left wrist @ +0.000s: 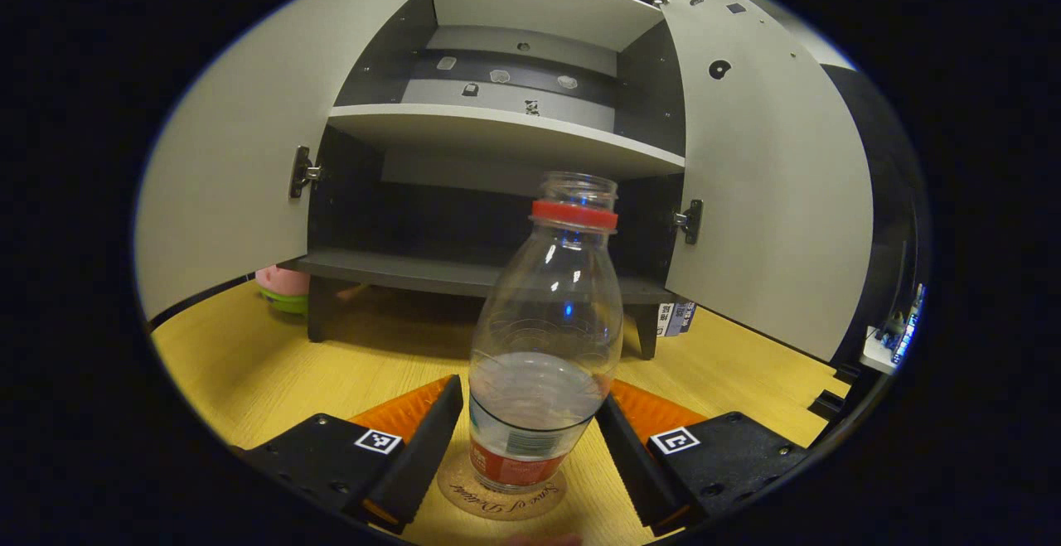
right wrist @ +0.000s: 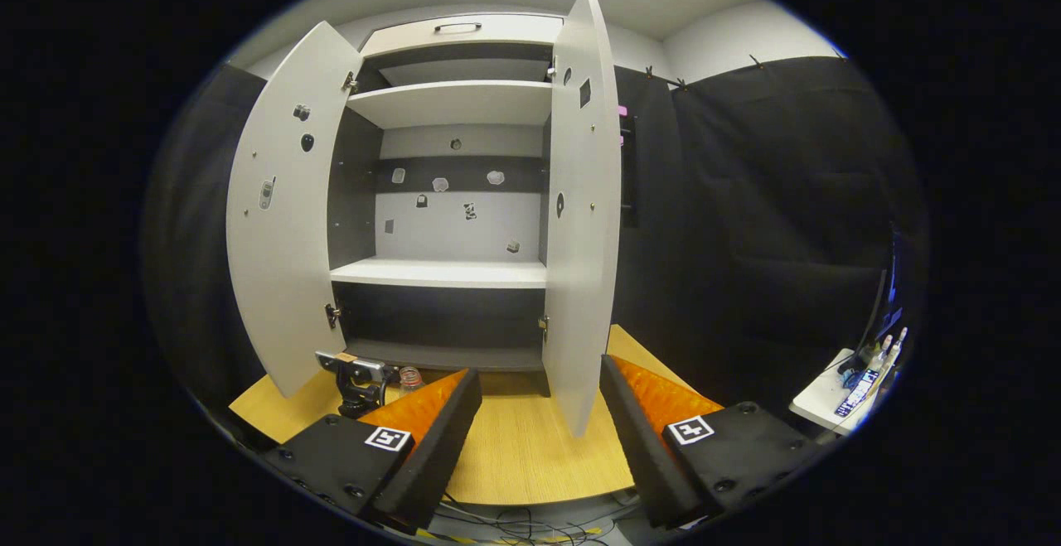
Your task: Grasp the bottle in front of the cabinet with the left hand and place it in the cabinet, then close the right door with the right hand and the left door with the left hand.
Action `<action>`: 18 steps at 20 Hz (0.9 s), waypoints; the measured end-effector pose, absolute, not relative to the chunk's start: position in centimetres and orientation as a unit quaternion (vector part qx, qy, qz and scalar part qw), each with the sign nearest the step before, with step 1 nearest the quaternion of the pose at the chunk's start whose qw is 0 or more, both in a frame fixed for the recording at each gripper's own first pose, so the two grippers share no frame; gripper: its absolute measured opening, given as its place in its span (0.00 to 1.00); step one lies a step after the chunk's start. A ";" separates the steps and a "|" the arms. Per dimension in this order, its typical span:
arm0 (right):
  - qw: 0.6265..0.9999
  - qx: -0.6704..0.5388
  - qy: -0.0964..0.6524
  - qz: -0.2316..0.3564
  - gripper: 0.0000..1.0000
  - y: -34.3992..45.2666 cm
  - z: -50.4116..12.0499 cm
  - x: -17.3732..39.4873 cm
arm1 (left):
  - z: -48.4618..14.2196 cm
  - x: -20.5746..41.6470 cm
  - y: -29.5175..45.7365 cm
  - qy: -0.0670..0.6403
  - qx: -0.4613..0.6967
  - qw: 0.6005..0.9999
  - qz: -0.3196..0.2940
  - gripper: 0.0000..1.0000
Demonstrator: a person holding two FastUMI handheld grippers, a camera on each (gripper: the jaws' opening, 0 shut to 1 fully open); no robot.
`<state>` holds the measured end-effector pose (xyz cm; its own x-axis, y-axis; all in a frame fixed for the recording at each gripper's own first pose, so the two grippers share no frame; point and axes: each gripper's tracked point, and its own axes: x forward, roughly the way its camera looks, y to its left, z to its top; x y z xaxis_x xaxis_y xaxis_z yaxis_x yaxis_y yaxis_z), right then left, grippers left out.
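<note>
A clear plastic bottle (left wrist: 543, 339) with a red neck ring, no cap and a little water stands upright on a round coaster (left wrist: 507, 496) on the yellow table, in front of the cabinet (left wrist: 497, 128). My left gripper (left wrist: 530, 438) is open, one finger on each side of the bottle's lower body, close to it or just touching. Both cabinet doors stand open: the left door (left wrist: 232, 165) and the right door (left wrist: 771, 190). In the right gripper view my right gripper (right wrist: 539, 422) is open and empty, farther back, facing the right door's edge (right wrist: 584, 215). The left gripper (right wrist: 356, 376) and the bottle's top (right wrist: 409, 378) appear at the lower left there.
The cabinet has a dark bottom shelf (left wrist: 431, 273) and white shelves (left wrist: 497, 128) above. A pink and green object (left wrist: 282, 287) lies by the cabinet's left leg. Small boxes (left wrist: 675, 318) sit under its right side. A side table with gadgets (right wrist: 854, 384) is at the right.
</note>
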<state>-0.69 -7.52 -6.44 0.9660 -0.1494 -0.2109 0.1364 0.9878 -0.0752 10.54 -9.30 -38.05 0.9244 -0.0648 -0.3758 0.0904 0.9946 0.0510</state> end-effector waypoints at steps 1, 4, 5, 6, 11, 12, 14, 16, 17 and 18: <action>0.991 -0.030 0.110 -0.070 0.96 -7.4 -6.6 -0.6 | -38.4 10.4 -9.3 0.196 0.038 0.979 -0.045 0.93; 0.991 -0.032 0.111 -0.060 0.97 -6.8 -7.0 -0.2 | -37.7 10.1 -9.1 0.201 0.051 0.977 -0.053 0.74; 0.992 -0.032 0.111 -0.058 0.97 -6.5 -7.1 -0.2 | -37.0 9.8 -9.2 0.205 0.054 0.976 -0.060 0.73; 0.992 -0.033 0.111 -0.056 0.97 -6.3 -7.3 -0.1 | -36.1 9.5 -9.3 0.205 0.053 0.975 -0.066 0.72; 0.992 -0.021 0.114 -0.043 0.97 -5.0 -8.3 0.7 | -27.9 7.8 -9.8 0.202 0.002 0.974 -0.101 0.72; 0.993 -0.018 0.114 -0.039 0.97 -4.8 -8.4 0.8 | -25.3 7.9 -9.7 0.187 0.001 0.977 -0.106 0.72; 0.993 -0.017 0.112 -0.034 0.96 -4.5 -8.5 0.9 | -20.0 8.2 -10.1 0.167 -0.009 0.977 -0.134 0.71; 0.993 -0.015 0.109 -0.032 0.97 -4.3 -8.6 0.9 | -15.1 8.4 -10.6 0.159 -0.033 0.973 -0.163 0.71; 0.994 -0.013 0.108 -0.031 0.96 -4.2 -8.7 0.9 | -12.5 9.0 -10.3 0.151 -0.035 0.974 -0.168 0.71; 0.994 -0.009 0.106 -0.031 0.96 -4.3 -8.6 1.0 | -10.1 9.7 -10.0 0.139 -0.029 0.976 -0.168 0.71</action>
